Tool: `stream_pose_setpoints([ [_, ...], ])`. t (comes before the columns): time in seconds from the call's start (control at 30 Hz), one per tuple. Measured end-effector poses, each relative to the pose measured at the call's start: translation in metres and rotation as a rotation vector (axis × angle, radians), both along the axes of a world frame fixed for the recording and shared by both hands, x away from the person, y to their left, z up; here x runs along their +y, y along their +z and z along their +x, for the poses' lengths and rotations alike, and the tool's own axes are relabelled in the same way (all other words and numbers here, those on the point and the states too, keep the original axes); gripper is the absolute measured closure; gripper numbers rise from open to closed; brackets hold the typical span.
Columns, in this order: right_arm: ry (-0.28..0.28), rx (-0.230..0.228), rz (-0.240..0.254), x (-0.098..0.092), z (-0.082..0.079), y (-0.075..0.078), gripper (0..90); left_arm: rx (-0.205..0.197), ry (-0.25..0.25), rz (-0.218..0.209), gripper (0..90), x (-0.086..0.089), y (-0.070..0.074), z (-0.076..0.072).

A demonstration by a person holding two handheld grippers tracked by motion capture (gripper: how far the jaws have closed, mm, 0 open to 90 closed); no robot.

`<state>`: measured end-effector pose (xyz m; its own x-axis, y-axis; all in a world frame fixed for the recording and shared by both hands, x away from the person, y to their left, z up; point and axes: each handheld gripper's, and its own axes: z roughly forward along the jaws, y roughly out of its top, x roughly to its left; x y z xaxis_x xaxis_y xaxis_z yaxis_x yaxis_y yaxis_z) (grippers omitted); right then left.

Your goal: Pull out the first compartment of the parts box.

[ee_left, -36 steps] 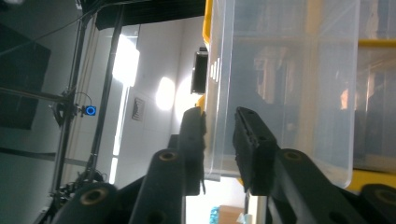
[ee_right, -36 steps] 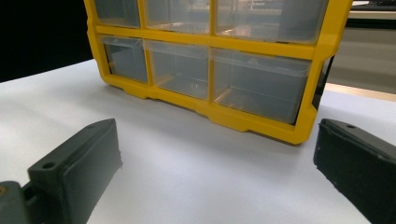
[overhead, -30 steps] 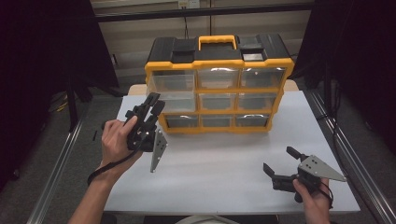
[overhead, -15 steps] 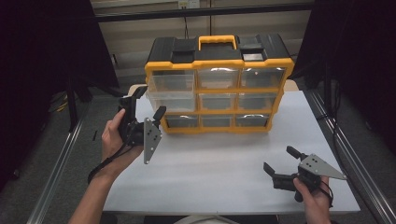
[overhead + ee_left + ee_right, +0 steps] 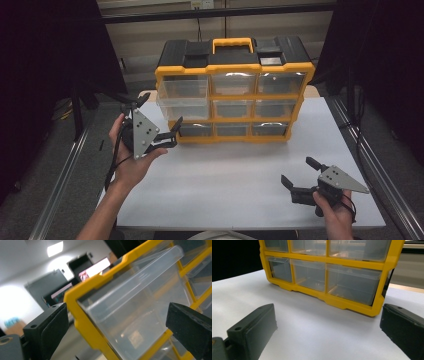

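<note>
A yellow and black organizer (image 5: 232, 85) with clear drawers stands at the back of the white table (image 5: 235, 175). Its middle-left drawer (image 5: 182, 106) sticks out a little from the frame. My left gripper (image 5: 157, 114) is held off the organizer's left front corner, and its jaws have just been opening. In the left gripper view, the left gripper (image 5: 120, 322) stands open, with the protruding clear drawer (image 5: 140, 302) between the pads and untouched. My right gripper (image 5: 300, 172) rests open near the table's front right. In the right gripper view, the right gripper (image 5: 329, 325) faces the organizer (image 5: 324, 272), its jaws holding nothing.
An orange carry handle (image 5: 232, 45) tops the organizer. Metal rails (image 5: 370, 165) run along both sides of the table, with dark floor beyond. Bare table top lies between the organizer and the front edge.
The left gripper's jaws opened wide and the hand rolled and drew slightly left, off the drawer front, so its grey plate now faces up. The right gripper stayed put.
</note>
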<state>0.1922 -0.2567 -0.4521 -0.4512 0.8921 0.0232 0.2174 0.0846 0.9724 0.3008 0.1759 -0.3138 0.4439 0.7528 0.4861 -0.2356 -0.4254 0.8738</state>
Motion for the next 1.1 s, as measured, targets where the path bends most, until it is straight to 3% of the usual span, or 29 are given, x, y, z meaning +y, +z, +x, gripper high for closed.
stream_pose_setpoints([
  [0.07,0.004,-0.001,0.000,0.002,0.000,0.000,0.0,0.050,0.023,-0.055,2.0,0.001,-0.001,0.003],
  [0.13,0.004,0.001,-0.007,0.002,0.000,0.000,0.0,0.113,0.013,-0.133,1.8,0.003,-0.003,0.005],
  [0.2,-0.002,-0.002,-0.004,0.003,0.000,0.000,0.0,0.146,0.022,-0.171,1.8,0.006,-0.004,0.006],
  [0.4,-0.001,0.004,-0.006,0.002,0.002,0.000,0.0,0.194,0.016,-0.245,2.7,0.015,-0.020,0.019],
  [0.57,0.007,0.006,-0.009,0.003,0.000,0.000,0.0,0.278,0.018,-0.307,3.1,0.023,-0.039,0.026],
  [0.63,0.008,0.004,-0.008,0.002,0.001,-0.001,0.0,0.287,0.014,-0.304,3.3,0.025,-0.049,0.027],
  [0.7,0.007,0.013,-0.003,0.002,0.002,-0.001,0.0,0.280,0.030,-0.261,3.3,0.025,-0.057,0.026],
  [0.77,0.002,0.009,-0.007,0.002,0.002,-0.001,0.0,0.290,0.026,-0.248,3.6,0.025,-0.063,0.024],
  [0.93,0.008,0.012,-0.009,0.003,0.003,-0.001,0.0,0.274,0.020,-0.257,4.1,0.030,-0.077,0.014],
  [1.0,0.004,0.011,-0.012,0.002,0.002,-0.001,0.0,0.295,0.021,-0.245,4.7,0.035,-0.083,0.010],
  [1.1,-0.003,0.016,-0.009,0.002,0.002,-0.001,0.0,0.347,0.020,-0.315,5.9,0.044,-0.096,0.009],
])
